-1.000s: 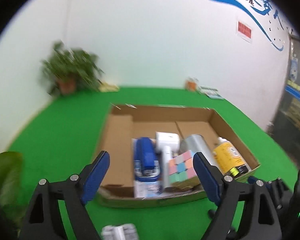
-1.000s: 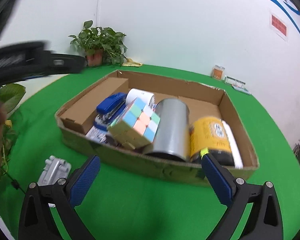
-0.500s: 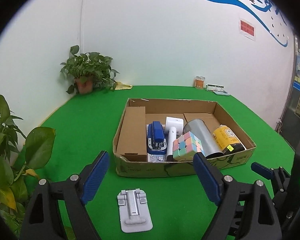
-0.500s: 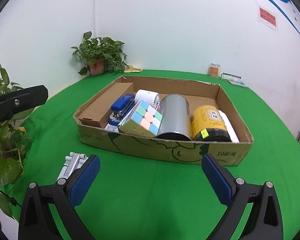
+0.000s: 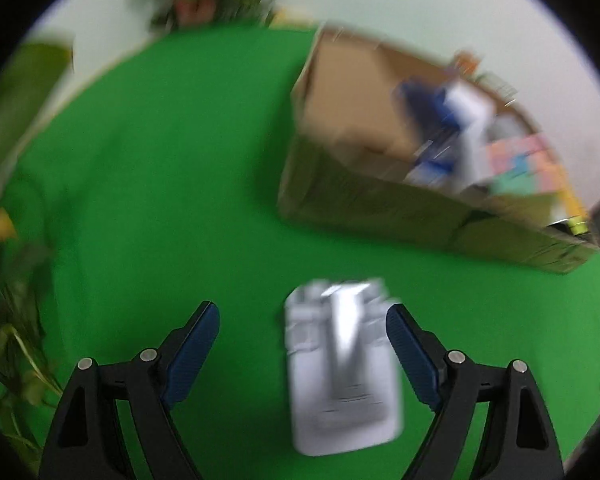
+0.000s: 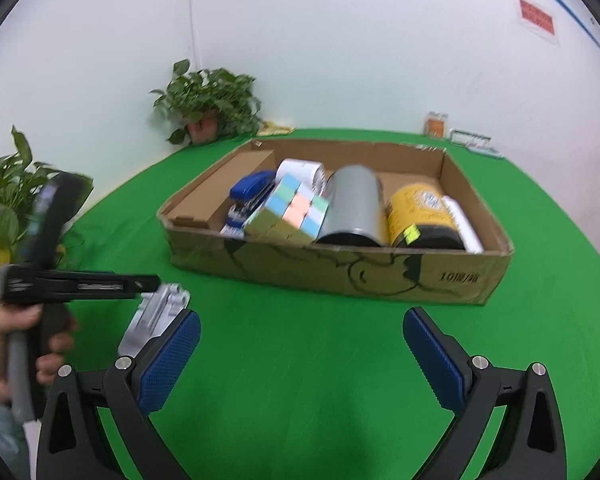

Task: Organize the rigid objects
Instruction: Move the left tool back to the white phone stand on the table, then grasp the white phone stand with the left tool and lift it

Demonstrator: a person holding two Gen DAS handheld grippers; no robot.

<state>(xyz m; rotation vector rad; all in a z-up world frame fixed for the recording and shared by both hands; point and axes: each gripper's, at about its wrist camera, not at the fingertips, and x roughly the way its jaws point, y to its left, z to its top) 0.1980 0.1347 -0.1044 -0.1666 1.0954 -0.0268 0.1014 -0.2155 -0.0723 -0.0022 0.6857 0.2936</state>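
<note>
Right wrist view: green table (image 6: 300, 360), white wall (image 6: 340, 40); both tongs gape wide, empty.

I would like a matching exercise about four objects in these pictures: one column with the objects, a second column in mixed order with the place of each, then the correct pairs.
Objects:
1. grey clip device
2. blue stapler
3. pastel cube
4. yellow jar

Places:
A. in the cardboard box, right of the grey cylinder
B. on the green cloth, outside the box
C. in the box, between stapler and cylinder
D. in the box, left of the cube

Pairs: 1-B, 2-D, 3-C, 4-A
</note>
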